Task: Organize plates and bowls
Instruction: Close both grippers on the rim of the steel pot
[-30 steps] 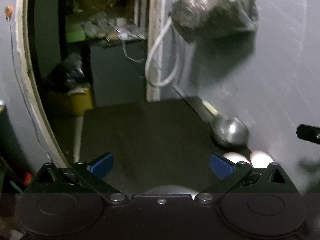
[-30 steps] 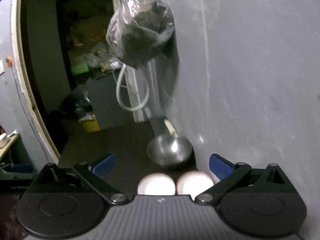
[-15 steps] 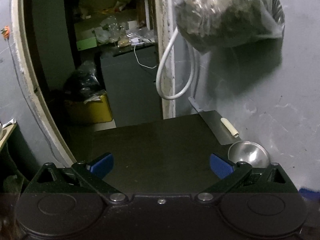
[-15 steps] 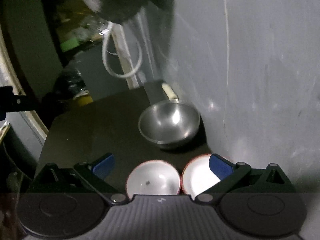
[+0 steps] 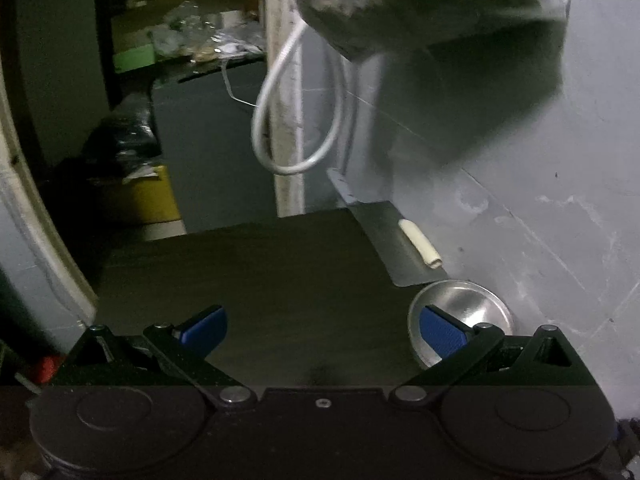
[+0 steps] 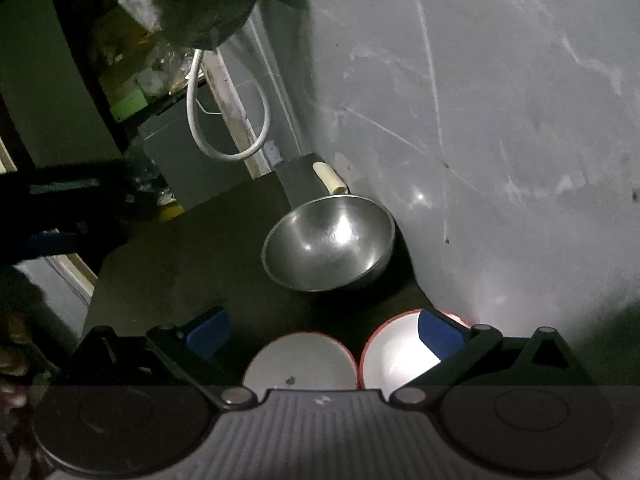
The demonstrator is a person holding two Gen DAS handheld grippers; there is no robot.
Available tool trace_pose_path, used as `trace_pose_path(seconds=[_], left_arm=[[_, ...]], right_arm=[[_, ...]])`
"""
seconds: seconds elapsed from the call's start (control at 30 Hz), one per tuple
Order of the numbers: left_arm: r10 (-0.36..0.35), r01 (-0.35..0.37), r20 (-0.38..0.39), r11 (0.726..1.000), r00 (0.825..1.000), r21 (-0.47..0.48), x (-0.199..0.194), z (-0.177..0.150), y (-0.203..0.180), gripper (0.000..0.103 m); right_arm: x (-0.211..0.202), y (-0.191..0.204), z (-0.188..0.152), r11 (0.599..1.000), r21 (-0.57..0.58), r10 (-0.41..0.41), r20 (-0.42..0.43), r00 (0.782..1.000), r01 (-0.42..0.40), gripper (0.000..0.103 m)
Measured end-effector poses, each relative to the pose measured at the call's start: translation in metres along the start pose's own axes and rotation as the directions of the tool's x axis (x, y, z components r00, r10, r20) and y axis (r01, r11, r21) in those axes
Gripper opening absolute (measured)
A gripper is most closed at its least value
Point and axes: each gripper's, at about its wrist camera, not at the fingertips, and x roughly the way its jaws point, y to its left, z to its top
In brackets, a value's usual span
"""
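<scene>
Right gripper (image 6: 322, 330) body hides both white bowls' (image 6: 300, 360) near rims.

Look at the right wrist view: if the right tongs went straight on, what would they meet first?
Probably the steel bowl, which sits ahead between the open right tongs; the two white bowls lie nearer but lower. Depth is unclear.

Dark worktop (image 6: 192, 264), pushed against a grey scratched wall on the right. Steel bowl (image 6: 328, 242) upright on it near the wall, seen at the right edge from the left wrist view (image 5: 468, 308). Thin metal sheet (image 5: 394, 244) flat at the far right corner, a pale short cylinder (image 5: 420, 244) lying on it. Two white bowls with red rims, left one (image 6: 300, 364) and right one (image 6: 396, 354), touching side by side at the near edge.
</scene>
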Motion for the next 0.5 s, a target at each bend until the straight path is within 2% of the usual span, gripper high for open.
trace_pose_path(seconds=[0.2, 0.3, 0.5], left_arm=[[-0.072, 0.073, -0.069, 0.997, 0.995, 0.017, 0.043, 0.002, -0.013, 0.102], [-0.074, 0.077, -0.12, 0.997, 0.99, 0.022, 0.06, 0.001, -0.017, 0.102], [-0.098, 0.092, -0.184, 0.995, 0.978, -0.042, 0.084, -0.011, -0.012, 0.102]], right_arm=[[0.019, 0.004, 0.0, 0.999, 0.034, -0.02, 0.014, 1.0, 0.02, 0.09], [0.031, 0.009, 0.006, 0.999, 0.034, -0.038, 0.025, 0.999, 0.037, 0.088], [0.058, 0.012, 0.011, 0.996, 0.028, -0.088, 0.011, 0.996, 0.087, 0.081]])
